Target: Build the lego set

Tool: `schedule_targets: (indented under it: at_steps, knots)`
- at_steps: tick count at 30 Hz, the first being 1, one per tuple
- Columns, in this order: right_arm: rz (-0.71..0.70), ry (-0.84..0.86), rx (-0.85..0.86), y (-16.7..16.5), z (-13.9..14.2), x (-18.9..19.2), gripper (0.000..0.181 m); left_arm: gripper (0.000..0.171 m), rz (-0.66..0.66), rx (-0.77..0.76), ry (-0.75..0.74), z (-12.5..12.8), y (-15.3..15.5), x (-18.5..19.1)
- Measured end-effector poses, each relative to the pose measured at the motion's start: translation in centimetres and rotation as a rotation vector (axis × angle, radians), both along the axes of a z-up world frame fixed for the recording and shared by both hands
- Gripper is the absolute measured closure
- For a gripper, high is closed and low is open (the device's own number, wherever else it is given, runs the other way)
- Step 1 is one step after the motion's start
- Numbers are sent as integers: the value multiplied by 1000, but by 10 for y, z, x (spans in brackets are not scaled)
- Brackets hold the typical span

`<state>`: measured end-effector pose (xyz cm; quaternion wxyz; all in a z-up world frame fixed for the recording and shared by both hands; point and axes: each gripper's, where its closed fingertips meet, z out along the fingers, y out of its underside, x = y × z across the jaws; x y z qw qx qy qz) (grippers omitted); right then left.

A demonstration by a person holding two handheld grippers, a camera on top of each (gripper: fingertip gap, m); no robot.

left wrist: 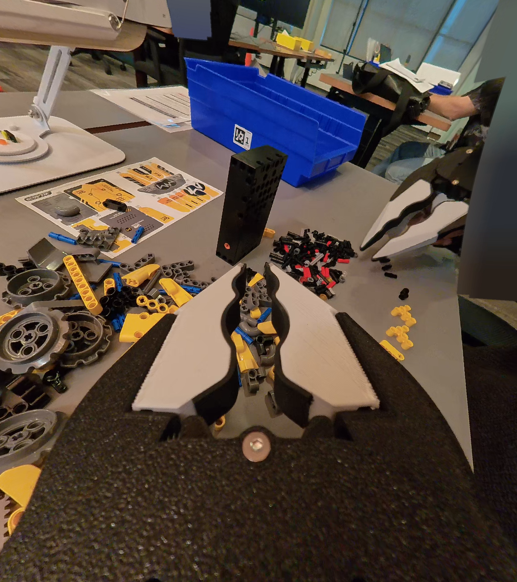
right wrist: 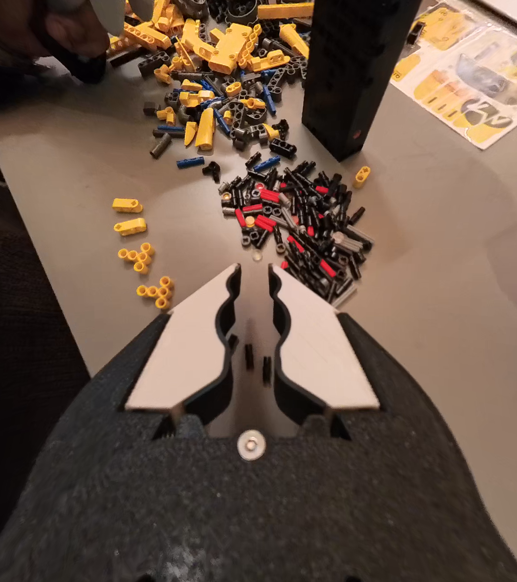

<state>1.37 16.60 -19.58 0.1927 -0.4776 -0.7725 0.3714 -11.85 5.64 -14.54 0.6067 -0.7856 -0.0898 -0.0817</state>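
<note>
My left gripper (left wrist: 255, 267) is open and empty. It hovers over a mixed pile of yellow, grey and blue building pieces (left wrist: 250, 333). My right gripper (right wrist: 254, 267) is open and empty, low over the table, with a few loose black pins (right wrist: 248, 356) lying between its fingers. It is beside a pile of black, red and grey pins (right wrist: 301, 226). That pile (left wrist: 310, 258) and the right gripper (left wrist: 367, 252) also show in the left wrist view. A tall black perforated block (left wrist: 250, 204) stands upright behind both piles.
Grey wheels (left wrist: 33, 340) lie at the left. Small yellow connectors (right wrist: 143, 255) lie near the table edge (right wrist: 46, 252). A sticker sheet (left wrist: 118, 201), a white lamp base (left wrist: 14, 148) and a blue bin (left wrist: 266, 116) are farther back. A hand (right wrist: 77, 37) holds the left gripper. Spacing between my two grippers at the tips: around 20 cm. To the tall black perforated block (left wrist: 250, 204): left tips about 9 cm, right tips about 15 cm. It turns up in the right wrist view (right wrist: 318, 21) as well.
</note>
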Motion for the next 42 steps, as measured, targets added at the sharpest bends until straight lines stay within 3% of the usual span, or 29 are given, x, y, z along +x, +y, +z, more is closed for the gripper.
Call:
schedule_targets:
  at_steps: [10, 27, 37, 42]
  knots:
    - [2, -29, 70, -10, -18, -23, 173, 160, -2, 1, 8, 0, 0, 1]
    - [1, -100, 60, -9, -27, -25, 173, 160, -4, -2, 12, 0, 0, 2]
    - [-8, -79, -6, -10, -17, -24, 177, 160, -3, -1, 12, 0, 0, 2]
    - [-64, -83, -67, 12, -5, -8, 177, 160, -2, 2, 14, 1, 0, 2]
